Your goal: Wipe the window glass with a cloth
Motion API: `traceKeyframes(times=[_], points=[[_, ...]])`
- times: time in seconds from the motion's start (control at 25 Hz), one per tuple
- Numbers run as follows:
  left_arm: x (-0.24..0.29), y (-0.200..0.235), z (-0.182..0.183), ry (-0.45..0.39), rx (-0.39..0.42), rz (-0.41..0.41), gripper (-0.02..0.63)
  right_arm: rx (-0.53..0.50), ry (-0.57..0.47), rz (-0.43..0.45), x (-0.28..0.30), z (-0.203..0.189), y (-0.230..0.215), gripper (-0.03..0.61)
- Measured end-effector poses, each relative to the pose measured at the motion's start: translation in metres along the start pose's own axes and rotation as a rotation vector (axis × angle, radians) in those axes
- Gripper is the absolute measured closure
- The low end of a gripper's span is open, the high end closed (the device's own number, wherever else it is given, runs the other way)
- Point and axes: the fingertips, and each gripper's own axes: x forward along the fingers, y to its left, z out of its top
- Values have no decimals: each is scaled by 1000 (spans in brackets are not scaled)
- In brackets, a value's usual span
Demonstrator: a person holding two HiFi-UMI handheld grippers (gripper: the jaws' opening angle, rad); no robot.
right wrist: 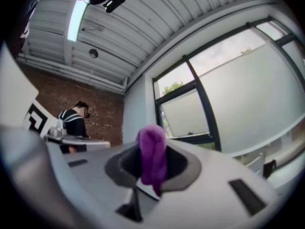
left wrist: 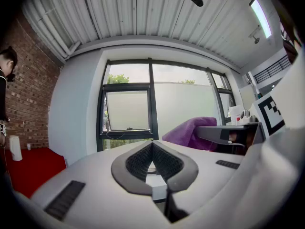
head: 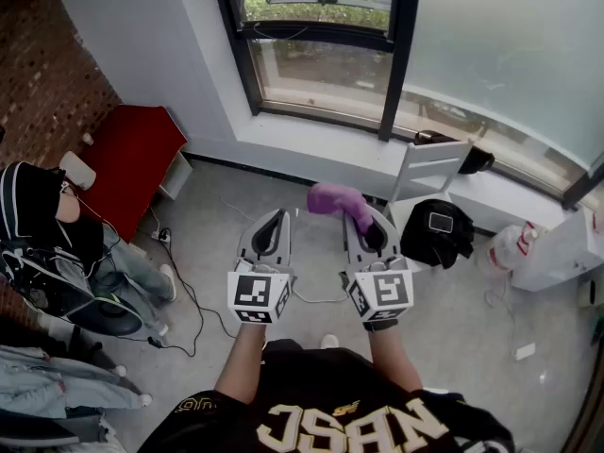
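A purple cloth [head: 338, 201] is pinched in my right gripper [head: 370, 225], whose jaws are shut on it; in the right gripper view the cloth [right wrist: 152, 154] bulges up between the pads. My left gripper [head: 272, 226] is held beside it, jaws shut with nothing between them [left wrist: 152, 152]. The purple cloth [left wrist: 190, 131] also shows at the right of the left gripper view. Both grippers point at the window glass [head: 500, 41], which stands ahead beyond a white sill [head: 311, 144]. The frosted pane [left wrist: 183, 109] and a small hinged pane [left wrist: 127, 109] fill the dark frame.
A white chair [head: 429, 173] and a black bag [head: 437, 232] stand just right of my grippers. A red bench [head: 130, 159] lies at the left, near a seated person [head: 42, 225]. Cables [head: 179, 291] trail over the floor. A white box [head: 562, 251] sits far right.
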Motion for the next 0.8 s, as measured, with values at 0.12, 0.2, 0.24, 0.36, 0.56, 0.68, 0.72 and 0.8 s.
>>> traceKeyframes(times=[0.12,0.2,0.24,0.36,0.56,0.68,0.72,0.8], points=[[12,4,-6,9,0,5,604,2,1,4,9,-7,-5,500],[17,6,-9,18,4,3,604,9,2,16,16,-11,-6,500],[19,7,-11,24,6,2,604,11,-2,30,19,-12,-5,500],[25,15,-17,36,17,3,604,-1,-10,64,33,-17,1,500],[47,51,-27,38,2,9,604,1,35,51,69,-36,9,500],[70,75,-36,27,-16,-1,604,5,62,28,99,-51,7,500],[80,85,-38,22,-19,-6,604,6,71,17,113,-55,6,500],[103,109,-39,15,-28,-16,604,10,86,-1,145,-62,3,500]])
